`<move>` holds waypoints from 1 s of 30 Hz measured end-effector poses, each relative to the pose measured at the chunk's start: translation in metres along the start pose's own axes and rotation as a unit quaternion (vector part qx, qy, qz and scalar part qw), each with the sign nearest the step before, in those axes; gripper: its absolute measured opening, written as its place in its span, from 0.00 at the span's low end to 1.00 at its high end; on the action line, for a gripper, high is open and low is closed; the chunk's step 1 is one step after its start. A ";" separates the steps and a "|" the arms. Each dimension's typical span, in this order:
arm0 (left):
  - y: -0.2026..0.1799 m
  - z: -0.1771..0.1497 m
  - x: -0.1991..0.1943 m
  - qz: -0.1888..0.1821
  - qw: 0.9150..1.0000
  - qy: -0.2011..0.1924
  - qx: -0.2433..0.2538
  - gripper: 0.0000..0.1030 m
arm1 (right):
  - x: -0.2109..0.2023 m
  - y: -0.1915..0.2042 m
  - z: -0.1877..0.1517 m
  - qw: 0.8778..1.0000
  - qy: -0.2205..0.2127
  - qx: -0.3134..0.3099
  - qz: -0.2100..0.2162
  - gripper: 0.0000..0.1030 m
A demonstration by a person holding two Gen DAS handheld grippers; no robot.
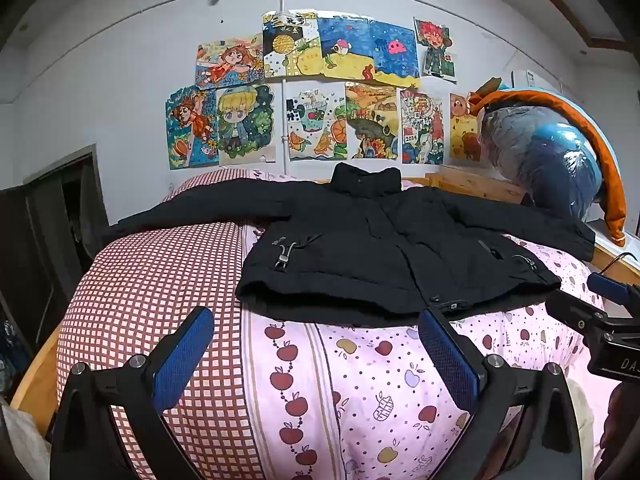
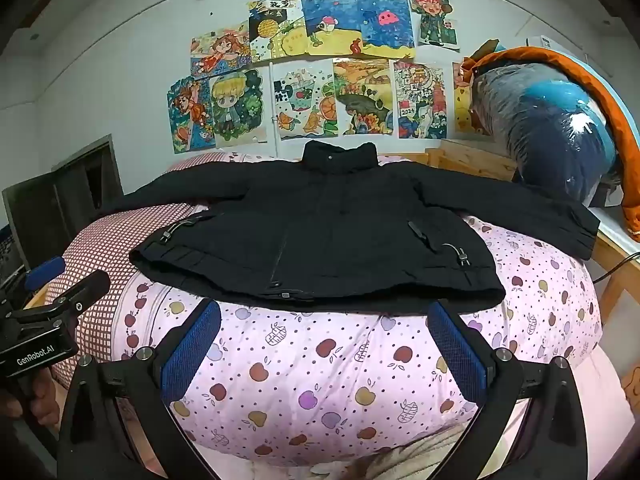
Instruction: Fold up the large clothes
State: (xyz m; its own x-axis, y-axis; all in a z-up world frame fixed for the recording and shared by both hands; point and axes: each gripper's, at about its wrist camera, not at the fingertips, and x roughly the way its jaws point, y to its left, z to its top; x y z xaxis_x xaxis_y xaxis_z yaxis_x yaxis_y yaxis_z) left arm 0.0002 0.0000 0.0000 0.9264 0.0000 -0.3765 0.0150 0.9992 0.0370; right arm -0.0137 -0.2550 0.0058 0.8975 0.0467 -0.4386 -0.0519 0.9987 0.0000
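Surface: bed under a pink quilt (image 1: 360, 392) printed with apples, filling the lower middle of both views; a red-and-white checked cover (image 1: 160, 280) lying beside it at lower left.
Bed frame: pale wood (image 1: 472, 186), showing at centre right behind the quilt and again at the right edge.
Jacket: black jacket (image 1: 384, 252) spread flat, front up, across the middle of the frame on the quilt; collar (image 2: 339, 160) standing toward the wall, sleeves stretched out left and right, hem nearest the cameras.
Room: white wall (image 1: 120, 92) across the top, with a thin pipe (image 2: 120, 12) curving along it; dark doorway (image 1: 60, 208) at centre left.
Wall pictures: two rows of bright children's drawings (image 2: 320, 80) in the upper middle, cartoon faces, fish, turtles.
Bundle: large clear-wrapped blue bundle (image 2: 560, 136) at upper right, orange cloth (image 2: 592, 80) draped over it.
Writing: "GenRobot.AI" on the left gripper's body at lower left of the right wrist view; "2024" on one drawing (image 2: 408, 112); "DA" at the right edge of the left wrist view, rest cut off.
Left gripper (image 1: 316, 320): blue pads spread wide, holding nothing, short of the hem.
Right gripper (image 2: 324, 312): spread wide too, empty, pad tips just at the hem.
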 end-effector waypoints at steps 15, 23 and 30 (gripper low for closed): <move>-0.001 -0.001 -0.001 -0.002 1.000 0.001 0.000 1.00 | 0.004 -0.011 -0.003 1.000 0.006 0.013 0.000 0.99; -0.002 -0.003 0.001 -0.002 1.000 0.002 0.001 1.00 | 0.005 -0.013 -0.003 1.000 0.006 0.018 -0.003 0.99; -0.003 -0.005 0.001 -0.001 1.000 0.002 0.002 1.00 | 0.006 -0.015 -0.002 1.000 0.010 0.022 0.000 0.99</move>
State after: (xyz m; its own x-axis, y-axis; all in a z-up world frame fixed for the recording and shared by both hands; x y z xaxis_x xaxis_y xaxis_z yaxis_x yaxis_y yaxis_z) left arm -0.0008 -0.0027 -0.0047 0.9250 -0.0026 -0.3799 0.0191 0.9990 0.0397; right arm -0.0081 -0.2695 0.0010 0.8883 0.0462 -0.4569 -0.0322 0.9987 0.0383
